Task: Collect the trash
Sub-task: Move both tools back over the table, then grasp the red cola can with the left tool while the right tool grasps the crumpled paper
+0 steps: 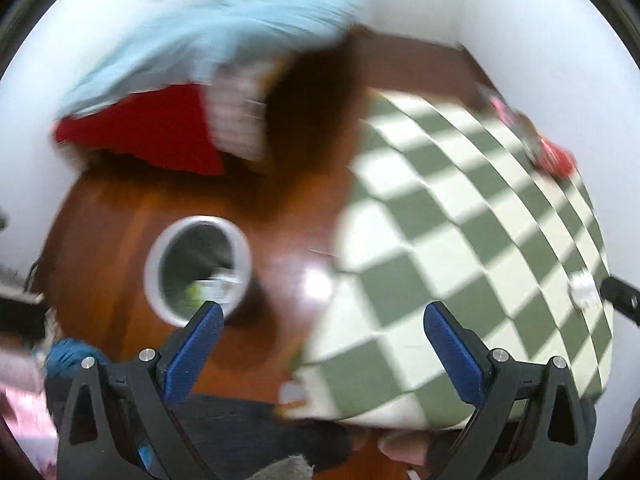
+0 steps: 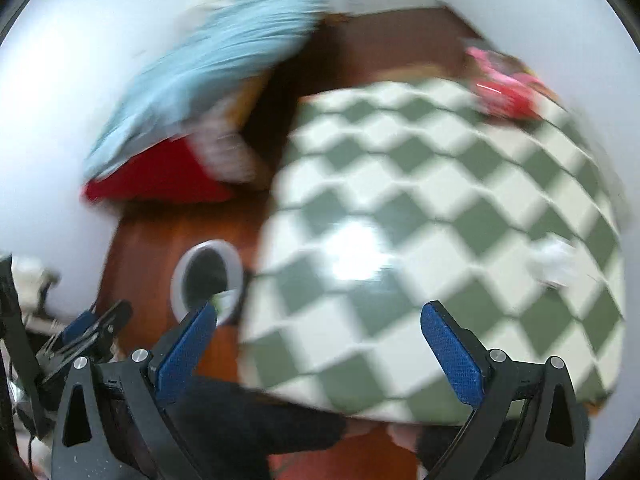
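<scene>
Both views are motion-blurred. A white round bin (image 1: 198,266) with trash inside stands on the brown floor; it also shows in the right wrist view (image 2: 208,280). A crumpled white scrap (image 1: 582,290) lies on the green-and-white checkered mat (image 1: 460,248), also seen in the right wrist view (image 2: 556,262) on the mat (image 2: 420,240). A pink-red wrapper (image 1: 554,156) lies at the mat's far edge, seen too in the right wrist view (image 2: 504,88). My left gripper (image 1: 324,320) is open and empty above the floor and mat edge. My right gripper (image 2: 318,318) is open and empty above the mat.
A light blue cloth (image 1: 224,36) and a red cushion (image 1: 148,132) lie beyond the bin. The other gripper (image 2: 92,332) shows at the left of the right wrist view. White walls surround the floor. Dark clothing (image 1: 256,432) lies below the grippers.
</scene>
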Tool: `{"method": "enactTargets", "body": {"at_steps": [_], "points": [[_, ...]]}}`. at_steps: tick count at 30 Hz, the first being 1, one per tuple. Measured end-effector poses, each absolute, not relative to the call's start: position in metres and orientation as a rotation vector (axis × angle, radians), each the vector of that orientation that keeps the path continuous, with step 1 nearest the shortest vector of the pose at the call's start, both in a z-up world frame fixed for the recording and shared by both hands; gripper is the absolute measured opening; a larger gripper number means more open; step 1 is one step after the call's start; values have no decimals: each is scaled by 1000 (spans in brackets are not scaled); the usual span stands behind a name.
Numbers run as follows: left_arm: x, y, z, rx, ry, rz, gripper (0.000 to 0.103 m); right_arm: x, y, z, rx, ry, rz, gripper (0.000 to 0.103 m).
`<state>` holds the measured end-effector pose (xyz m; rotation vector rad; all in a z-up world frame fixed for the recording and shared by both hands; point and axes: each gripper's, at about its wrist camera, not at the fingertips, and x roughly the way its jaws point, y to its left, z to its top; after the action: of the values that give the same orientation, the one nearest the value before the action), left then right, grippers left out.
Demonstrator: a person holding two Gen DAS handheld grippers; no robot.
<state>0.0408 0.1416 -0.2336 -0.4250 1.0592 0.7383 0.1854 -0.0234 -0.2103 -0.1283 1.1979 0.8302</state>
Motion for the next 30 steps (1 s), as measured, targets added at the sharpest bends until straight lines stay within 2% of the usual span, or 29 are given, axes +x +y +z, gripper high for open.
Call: {"method": "enactTargets", "body": {"at_steps": [1, 3, 7, 9, 14, 15, 18, 20, 21, 30], "points": [[66, 132, -251, -420, 1101, 689, 103, 205, -42, -219, -122, 1203, 775, 87], [100, 117, -272, -411, 1153, 624, 103, 247, -78, -239, -100, 1230, 673, 77], [157, 89, -311, -350, 1243, 550, 103, 308, -120, -275, -83, 1274, 546, 73], [176, 80, -322, -317, 1267, 522, 103, 330, -131, -292, -77, 1298, 525, 68], [207, 68, -335, -210, 1316, 482, 103, 365, -131, -327, -106, 1347, 519, 63], [211, 67, -335, -192, 1324, 477, 103, 371, -124, -332, -103, 1357, 526, 57], [235, 65, -331, -102, 1332, 445, 103, 379, -112, -346, -90, 1389, 566, 28], [257, 63, -322, -8, 1316, 419, 103, 382, -109, -348, -76, 1389, 599, 24], [272, 61, -316, 39, 1305, 400, 103, 385, -108, -344, -63, 1378, 618, 15], [419, 26, -270, 530, 1193, 213, 103, 484, -130, -315, 22, 1302, 508, 15]]}}
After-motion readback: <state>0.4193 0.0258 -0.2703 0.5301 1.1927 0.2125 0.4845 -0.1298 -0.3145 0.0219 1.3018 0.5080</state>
